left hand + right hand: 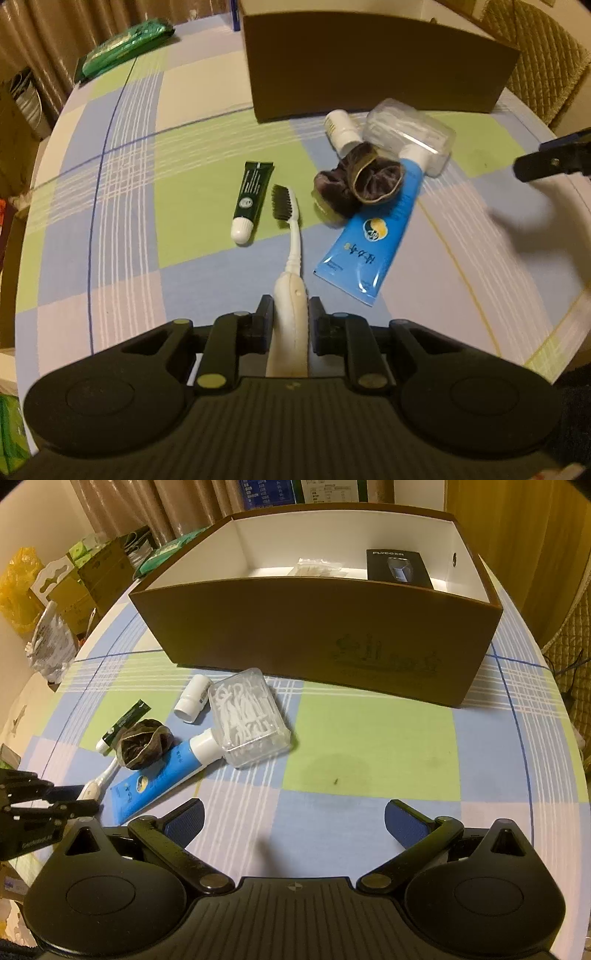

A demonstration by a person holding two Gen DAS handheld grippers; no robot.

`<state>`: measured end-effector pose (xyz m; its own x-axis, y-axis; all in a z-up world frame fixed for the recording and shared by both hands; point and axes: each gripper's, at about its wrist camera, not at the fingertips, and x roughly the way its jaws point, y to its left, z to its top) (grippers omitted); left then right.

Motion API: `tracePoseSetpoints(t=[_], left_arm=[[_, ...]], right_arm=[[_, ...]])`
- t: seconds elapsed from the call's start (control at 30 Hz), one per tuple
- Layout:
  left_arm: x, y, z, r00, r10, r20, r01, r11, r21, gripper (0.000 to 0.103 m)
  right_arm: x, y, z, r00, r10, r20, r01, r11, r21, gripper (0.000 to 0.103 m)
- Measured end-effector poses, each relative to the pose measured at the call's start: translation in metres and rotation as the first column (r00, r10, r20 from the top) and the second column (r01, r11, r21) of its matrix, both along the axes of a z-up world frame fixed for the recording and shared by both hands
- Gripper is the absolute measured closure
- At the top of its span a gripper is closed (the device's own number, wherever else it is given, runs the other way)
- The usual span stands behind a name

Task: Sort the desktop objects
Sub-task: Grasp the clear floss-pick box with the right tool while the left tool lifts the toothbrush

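Observation:
My left gripper is shut on the handle of a white toothbrush with dark bristles, which lies on the checked tablecloth; it also shows in the right wrist view. Beside it lie a dark green small tube, a blue tube, a brown scrunchie, a clear floss-pick box and a small white bottle. My right gripper is open and empty above the cloth, right of this pile. A brown box stands behind.
The brown box holds a black packet and a white bag. A green packet lies at the table's far left. Cartons and bags stand off the table's left edge. A quilted chair is at the right.

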<state>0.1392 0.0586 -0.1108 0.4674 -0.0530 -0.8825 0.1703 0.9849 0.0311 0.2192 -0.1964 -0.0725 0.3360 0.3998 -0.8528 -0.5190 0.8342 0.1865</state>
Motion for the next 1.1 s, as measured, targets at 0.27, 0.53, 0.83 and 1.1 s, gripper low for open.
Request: tracePoseSetpoints(t=[0.27,0.53,0.83,1.1], left_arm=[[0.006,0.006,0.028,0.996,0.033,0.086,-0.034,0.999,0.013,0.087],[0.023,0.021,0.041,0.986,0.113,0.124,-0.11,0.994,-0.026,0.087],[0.043,0.033,0.051,0.979,0.141,0.146,-0.138,0.99,-0.036,0.087],[0.054,0.035,0.049,0.981,0.135,0.141,-0.131,0.991,-0.036,0.087]], right_arm=[[0.007,0.022,0.0,0.997,0.055,0.045,-0.056,0.998,0.031,0.002],[0.024,0.054,-0.006,0.988,0.123,0.094,-0.128,0.991,0.047,0.015],[0.043,0.08,-0.025,0.981,0.173,0.092,-0.174,0.985,0.006,0.027],[0.054,0.09,-0.04,0.981,0.179,0.073,-0.177,0.984,-0.036,0.031]])
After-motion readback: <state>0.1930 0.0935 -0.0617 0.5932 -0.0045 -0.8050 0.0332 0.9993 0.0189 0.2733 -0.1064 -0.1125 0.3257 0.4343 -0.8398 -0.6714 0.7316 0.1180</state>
